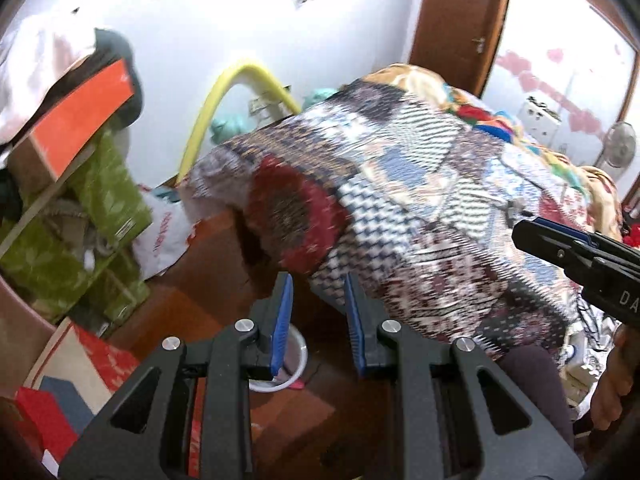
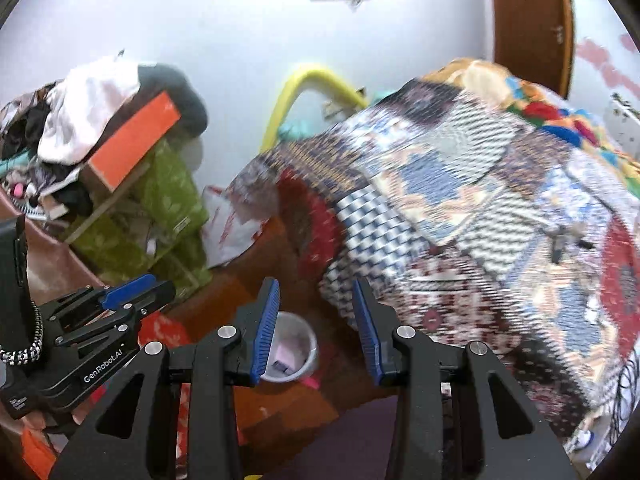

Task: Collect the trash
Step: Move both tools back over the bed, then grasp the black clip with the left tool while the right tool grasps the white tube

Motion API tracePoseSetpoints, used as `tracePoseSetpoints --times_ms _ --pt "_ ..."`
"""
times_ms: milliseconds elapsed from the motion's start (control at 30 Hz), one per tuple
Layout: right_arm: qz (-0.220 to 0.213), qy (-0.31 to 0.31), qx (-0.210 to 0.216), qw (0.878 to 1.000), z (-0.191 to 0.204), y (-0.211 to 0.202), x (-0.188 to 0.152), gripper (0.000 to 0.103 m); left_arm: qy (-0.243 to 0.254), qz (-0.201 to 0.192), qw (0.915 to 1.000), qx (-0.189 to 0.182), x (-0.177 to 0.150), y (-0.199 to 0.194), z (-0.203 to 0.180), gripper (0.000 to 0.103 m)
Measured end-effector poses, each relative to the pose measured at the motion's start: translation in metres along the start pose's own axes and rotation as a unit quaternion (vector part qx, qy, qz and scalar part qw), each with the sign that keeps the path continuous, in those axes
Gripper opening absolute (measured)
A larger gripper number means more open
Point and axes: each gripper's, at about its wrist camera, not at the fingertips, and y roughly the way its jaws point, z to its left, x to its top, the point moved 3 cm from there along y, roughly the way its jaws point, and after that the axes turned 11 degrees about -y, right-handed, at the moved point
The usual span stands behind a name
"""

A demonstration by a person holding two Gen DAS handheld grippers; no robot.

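Right gripper (image 2: 316,320) jaws apart, nothing between them, above white bin (image 2: 294,354) on floor. Left gripper (image 2: 136,294) at left. Patterned quilt (image 2: 460,208) at right.

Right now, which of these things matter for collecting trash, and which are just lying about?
For the job:
white bin holding scraps
left tongs, empty
right tongs, empty

Lying about:
patchwork quilt
green boxes
yellow hoop
clothes pile
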Motion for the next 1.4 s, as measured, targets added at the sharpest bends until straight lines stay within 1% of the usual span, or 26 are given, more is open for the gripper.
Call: tracePoseSetpoints --times_ms 167,300,433,467,500,533,567,600,667,733,867,1000,1167,1300,1400 --pt "-0.029 0.021 -0.049 0.998 -0.035 -0.036 -0.005 0.035 0.023 -0.002 0.9991 -0.037 0.004 -0.004 -0.047 0.025" --pt "-0.050 0.041 -0.093 0.994 -0.064 -0.064 -0.011 0.035 0.052 -0.003 0.9966 -0.064 0.007 -0.004 -0.088 0.027" --pt "-0.060 0.063 -0.137 0.987 -0.095 -0.087 -0.022 0.035 0.080 -0.004 0.9926 -0.092 0.008 -0.001 -0.130 0.037" --pt "-0.061 0.069 -0.147 0.985 -0.103 -0.092 -0.025 0.035 0.087 -0.004 0.9915 -0.097 0.008 0.001 -0.141 0.043" --pt "-0.061 0.075 -0.157 0.983 -0.111 -0.095 -0.029 0.035 0.093 -0.003 0.9904 -0.102 0.007 0.003 -0.151 0.046" --pt "-0.060 0.080 -0.168 0.981 -0.119 -0.099 -0.033 0.035 0.099 -0.002 0.9892 -0.108 0.006 0.005 -0.162 0.053" --pt "-0.059 0.087 -0.180 0.978 -0.129 -0.103 -0.037 0.035 0.103 -0.002 0.9881 -0.114 0.006 0.008 -0.173 0.056" --pt "-0.057 0.092 -0.189 0.976 -0.135 -0.106 -0.039 0.037 0.108 0.000 0.9870 -0.119 0.005 0.010 -0.183 0.056" --pt "-0.053 0.105 -0.208 0.971 -0.153 -0.112 -0.048 0.054 0.119 0.010 0.9844 -0.129 0.002 0.019 -0.206 0.058" --pt "-0.052 0.119 -0.225 0.966 -0.173 -0.117 -0.058 0.060 0.128 0.021 0.9816 -0.140 -0.001 0.028 -0.226 0.058" --pt "-0.033 0.138 -0.247 0.958 -0.206 -0.121 -0.076 0.060 0.142 0.042 0.9768 -0.155 -0.008 0.049 -0.264 0.058" --pt "-0.009 0.154 -0.258 0.954 -0.238 -0.116 -0.094 0.060 0.158 0.060 0.9725 -0.160 -0.014 0.074 -0.297 0.059" --pt "0.026 0.178 -0.246 0.952 -0.276 -0.098 -0.117 0.060 0.175 0.092 0.9679 -0.155 -0.025 0.117 -0.331 0.059" --pt "0.056 0.200 -0.217 0.954 -0.307 -0.069 -0.133 0.060 0.188 0.113 0.9655 -0.141 -0.032 0.157 -0.351 0.059" --pt "0.070 0.211 -0.196 0.955 -0.327 -0.046 -0.138 0.060 0.194 0.130 0.9638 -0.129 -0.033 0.189 -0.361 0.059"
